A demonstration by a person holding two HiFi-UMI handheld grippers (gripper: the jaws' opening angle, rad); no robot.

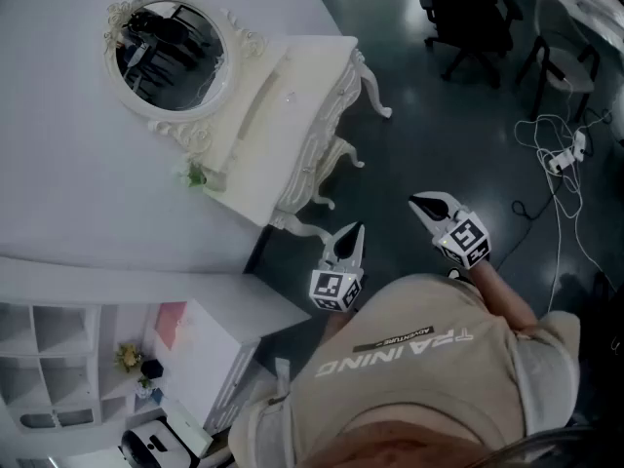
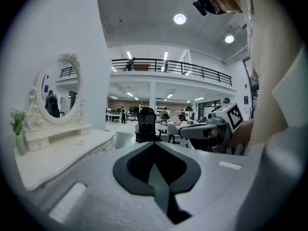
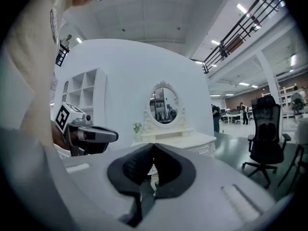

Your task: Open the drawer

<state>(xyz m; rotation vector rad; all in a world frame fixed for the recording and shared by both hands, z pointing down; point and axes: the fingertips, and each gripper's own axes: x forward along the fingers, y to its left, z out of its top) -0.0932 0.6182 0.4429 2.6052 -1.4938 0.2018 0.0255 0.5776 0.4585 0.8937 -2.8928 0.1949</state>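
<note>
Approach step, I judge: left gripper [image 1: 356, 231] and right gripper [image 1: 422, 203] both clenched empty, the drawer [image 1: 317, 144] well ahead; next, reach forward and part the jaws at its front.

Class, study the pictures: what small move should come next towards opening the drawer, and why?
Probably advance the left hand-held gripper toward the drawer front of the white carved dressing table: it and the right hand-held gripper hang over dark floor, apart from the table, jaws together, holding nothing.
</note>
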